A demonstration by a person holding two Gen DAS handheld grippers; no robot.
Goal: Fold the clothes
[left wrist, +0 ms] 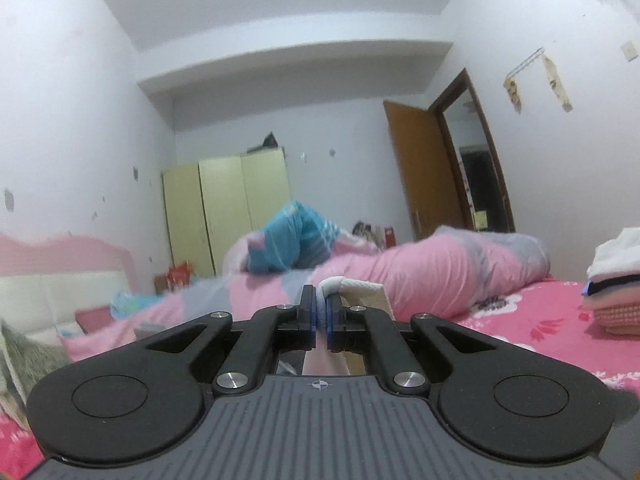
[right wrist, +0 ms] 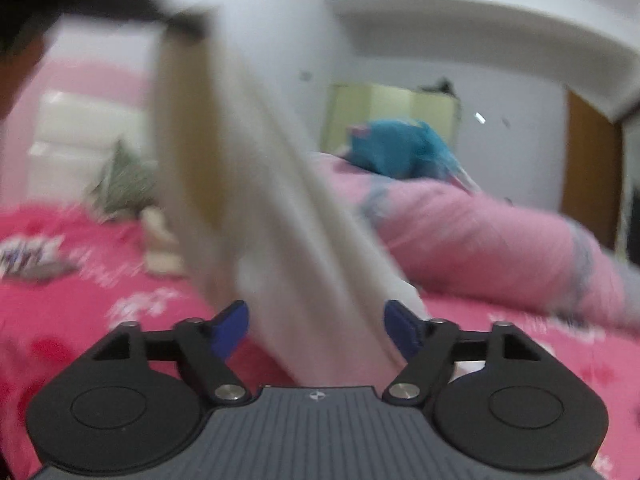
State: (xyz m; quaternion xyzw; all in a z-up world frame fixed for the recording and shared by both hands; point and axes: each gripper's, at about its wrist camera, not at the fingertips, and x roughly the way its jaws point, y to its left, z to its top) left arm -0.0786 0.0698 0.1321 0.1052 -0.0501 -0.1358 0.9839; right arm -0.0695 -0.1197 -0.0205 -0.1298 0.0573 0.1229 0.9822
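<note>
A white garment (left wrist: 360,290) is pinched by its edge in my left gripper (left wrist: 321,312), whose blue pads (left wrist: 316,312) are pressed together on the cloth. I hold it level, above the bed. In the right wrist view the same white garment (right wrist: 280,220) hangs, blurred, as a long slanting strip from a dark shape at the top left down to my right gripper (right wrist: 316,328). That gripper's jaws stand wide apart. The cloth passes between the blue pads (right wrist: 230,330) and the left one is clear of it.
The bed has a bright pink flowered sheet (left wrist: 540,320). A rolled pink duvet (left wrist: 440,268) with a blue bundle (left wrist: 288,240) on it lies across the far side. Folded clothes (left wrist: 616,284) are stacked at the right, and a pillow (right wrist: 124,184) lies by the headboard (left wrist: 60,292).
</note>
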